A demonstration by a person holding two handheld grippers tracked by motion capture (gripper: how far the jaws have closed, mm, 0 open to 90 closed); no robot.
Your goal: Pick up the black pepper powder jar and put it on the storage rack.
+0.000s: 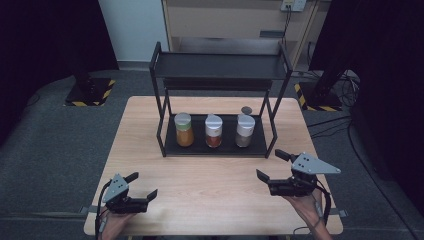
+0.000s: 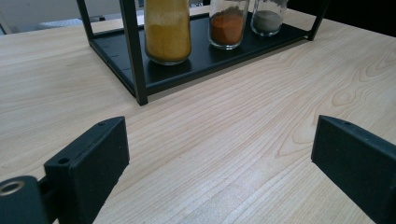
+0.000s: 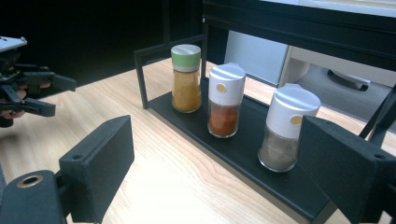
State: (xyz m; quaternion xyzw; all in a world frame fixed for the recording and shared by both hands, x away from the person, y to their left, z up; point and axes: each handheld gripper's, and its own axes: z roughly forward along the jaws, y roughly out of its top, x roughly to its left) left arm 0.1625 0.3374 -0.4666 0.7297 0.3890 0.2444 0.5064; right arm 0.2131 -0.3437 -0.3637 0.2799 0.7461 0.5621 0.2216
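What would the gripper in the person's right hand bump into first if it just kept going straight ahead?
Probably the black metal shelf rack, at the front edge of its bottom tray. The open right gripper looks along bare wooden table toward that edge, between the red-powder jar and the grey-powder jar. Depth is hard to judge.

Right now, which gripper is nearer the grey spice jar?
Right. The right gripper sits just front-right of the grey spice jar; the left gripper is far off toward the table's front-left.

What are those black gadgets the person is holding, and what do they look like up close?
Each hand holds a black two-jaw gripper, left and right, with thick, blocky jaws. A grey three-cornered plate with small holes sits on top of each. A black cable trails from the right one. No sleeves are visible.
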